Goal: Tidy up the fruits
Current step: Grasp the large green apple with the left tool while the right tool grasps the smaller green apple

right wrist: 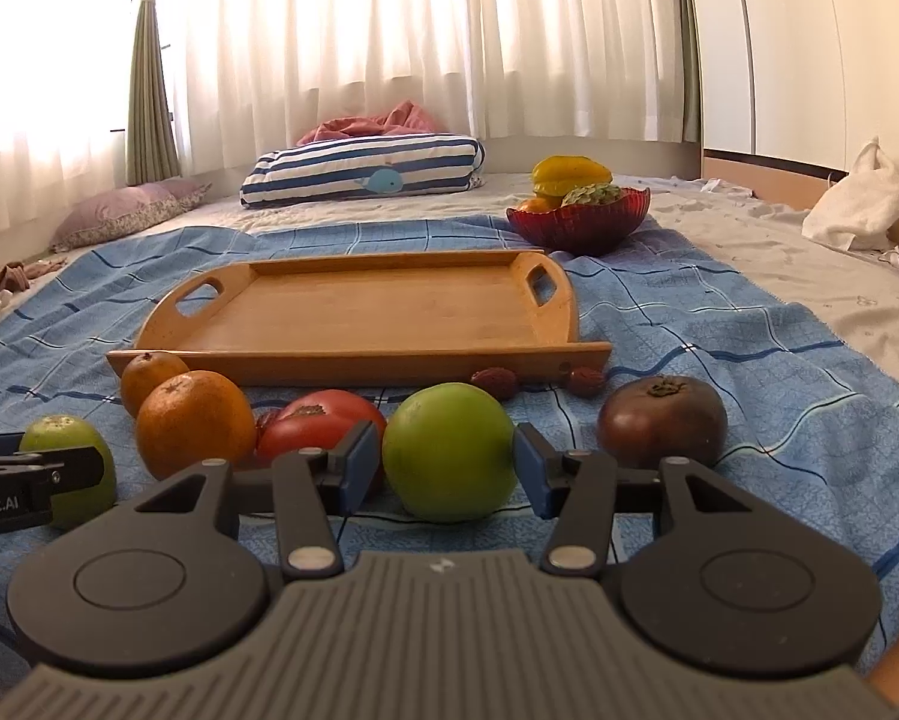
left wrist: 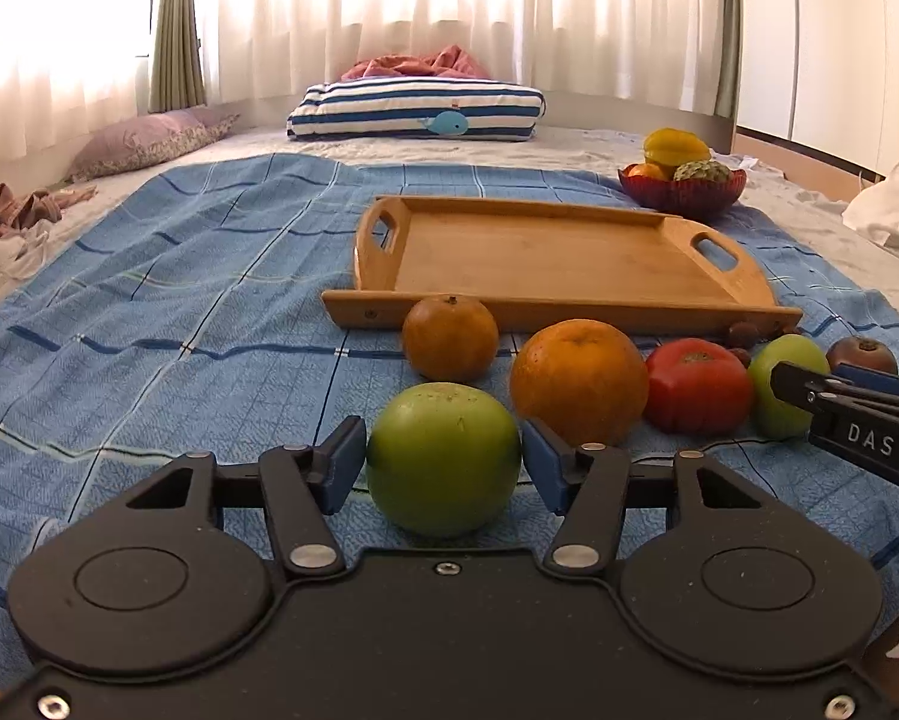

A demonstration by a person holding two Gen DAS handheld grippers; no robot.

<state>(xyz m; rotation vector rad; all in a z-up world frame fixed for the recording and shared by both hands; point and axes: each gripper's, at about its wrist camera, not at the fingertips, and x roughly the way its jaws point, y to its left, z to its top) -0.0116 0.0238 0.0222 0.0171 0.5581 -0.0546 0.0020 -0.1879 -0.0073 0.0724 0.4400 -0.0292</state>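
A green apple (left wrist: 443,459) rests on the blue checked sheet (left wrist: 179,312), and my left gripper (left wrist: 443,429) is shut on it, blue pads (left wrist: 344,456) against both sides. My right gripper (right wrist: 446,435) is shut on a second green apple (right wrist: 449,450), which also sits on the sheet. That gripper's finger (left wrist: 809,387) covers part of this second apple (left wrist: 770,372) in the left wrist view. Between the apples lie a small orange (left wrist: 449,339), a large orange (left wrist: 578,381) and a red tomato-like fruit (left wrist: 698,387). A dark brown fruit (right wrist: 662,420) lies right of my right gripper.
An empty wooden tray (right wrist: 359,360) with two handles lies just behind the fruit row. Two small reddish-brown fruits (right wrist: 497,381) sit at its front wall. A red bowl (right wrist: 578,222) holding fruit stands behind the tray on the right. A striped pillow (right wrist: 359,171), curtains and a white bag (right wrist: 857,198) are beyond.
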